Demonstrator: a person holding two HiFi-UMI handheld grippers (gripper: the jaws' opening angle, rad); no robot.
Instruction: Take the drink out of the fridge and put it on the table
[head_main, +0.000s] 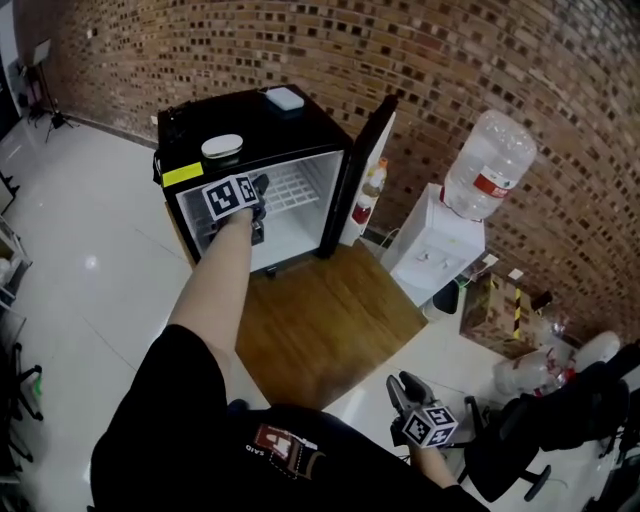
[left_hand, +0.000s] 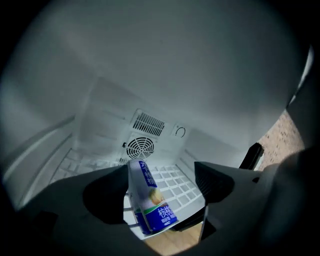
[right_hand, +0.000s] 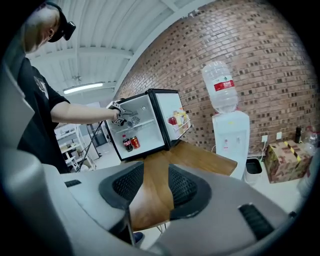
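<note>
The left arm (head_main: 222, 285) is stretched straight out from the black short sleeve, forearm bare. It carries the left gripper (head_main: 252, 195) far forward, with its marker cube on top. In the left gripper view its jaws stand wide apart, with a blue drink can (left_hand: 149, 197) between them, close by one pad and clear of the other. The right gripper (head_main: 408, 392) is held low and close to the body, pointing forward, its jaws partly apart with nothing between them

Office break corner: brick wall (head_main: 450, 60), water dispenser (head_main: 440, 240), fridge (head_main: 250, 122).
</note>
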